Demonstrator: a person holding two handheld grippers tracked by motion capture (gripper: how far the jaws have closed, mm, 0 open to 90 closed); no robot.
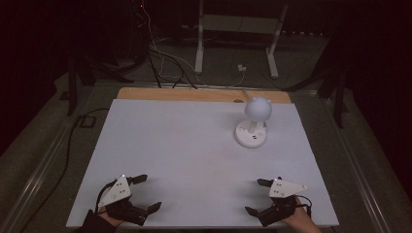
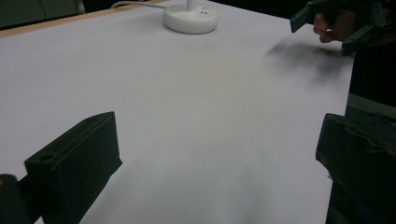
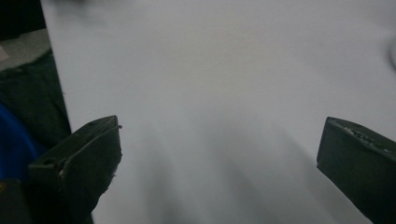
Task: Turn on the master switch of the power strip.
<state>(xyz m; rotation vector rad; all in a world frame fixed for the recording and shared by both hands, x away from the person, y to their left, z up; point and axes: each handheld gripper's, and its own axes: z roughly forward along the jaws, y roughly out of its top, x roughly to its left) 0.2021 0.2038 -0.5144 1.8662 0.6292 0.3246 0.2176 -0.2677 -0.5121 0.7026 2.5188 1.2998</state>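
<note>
Lamp [image 1: 254,121]: a small white one with a globe head on a round base, standing far right on the white table [image 1: 184,155], well apart from both tongs. My left gripper [image 1: 145,193] and right gripper [image 1: 255,196] rest at the near edge, jaws spread wide, gripping nothing. Risk, as I judge it: a careless reach could topple the top-heavy lamp.

The table [image 1: 194,145] has a plain white top, with a strip of bare wood [image 1: 194,94] showing along the far edge. Sitting on it at the far right is a little white lamp [image 1: 252,127], round base flat on the surface and a ball-shaped head on a short stem.
</note>
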